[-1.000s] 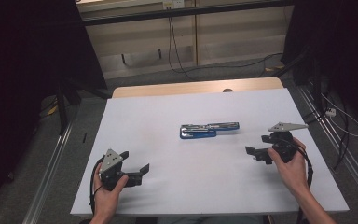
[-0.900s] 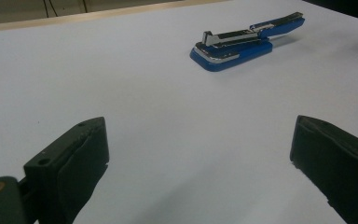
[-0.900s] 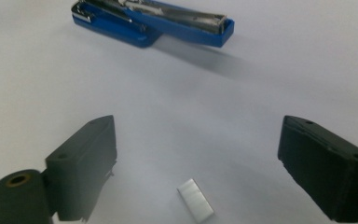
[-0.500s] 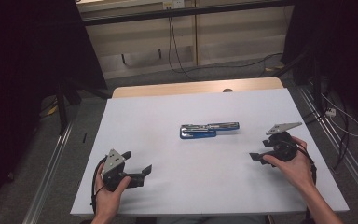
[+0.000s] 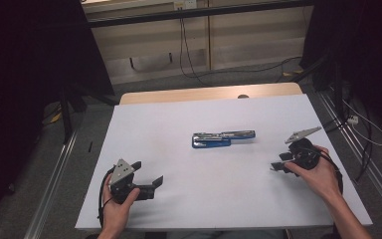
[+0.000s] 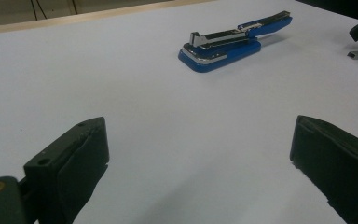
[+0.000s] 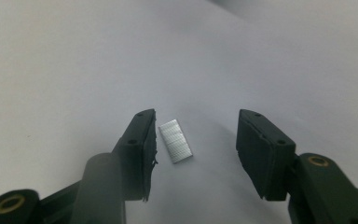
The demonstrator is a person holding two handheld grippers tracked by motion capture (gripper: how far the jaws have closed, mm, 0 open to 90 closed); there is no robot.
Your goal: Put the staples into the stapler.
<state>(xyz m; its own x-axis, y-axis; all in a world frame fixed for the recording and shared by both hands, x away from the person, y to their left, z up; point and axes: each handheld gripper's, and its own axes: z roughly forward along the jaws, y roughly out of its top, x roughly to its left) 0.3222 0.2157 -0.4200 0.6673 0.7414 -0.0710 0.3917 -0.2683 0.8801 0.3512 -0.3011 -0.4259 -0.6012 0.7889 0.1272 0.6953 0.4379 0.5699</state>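
Observation:
A blue stapler [image 5: 223, 138] [image 6: 228, 44] lies swung open flat in the middle of the white table [image 5: 179, 114]. My right gripper [image 5: 277, 163] [image 7: 196, 116] is low over the table's right side. A small silver strip of staples [image 7: 175, 141] [image 6: 357, 55] lies on the table between its jaws, close to the left one. The jaws have just been closing and stand half apart, with neither pad pressing on the strip. My left gripper [image 5: 150, 172] [image 6: 200, 128] rests at the front left, wide open with bare table between its jaws, pointing toward the stapler.
A wooden strip [image 5: 209, 93] runs along the table's far edge. Cables [image 5: 363, 129] trail on the floor at the right, and metal rails [image 5: 54, 184] run along both sides of the table.
The right gripper's jaws have drawn closer together and the hand has shifted slightly toward the table's front. The left gripper and the stapler have stayed put.

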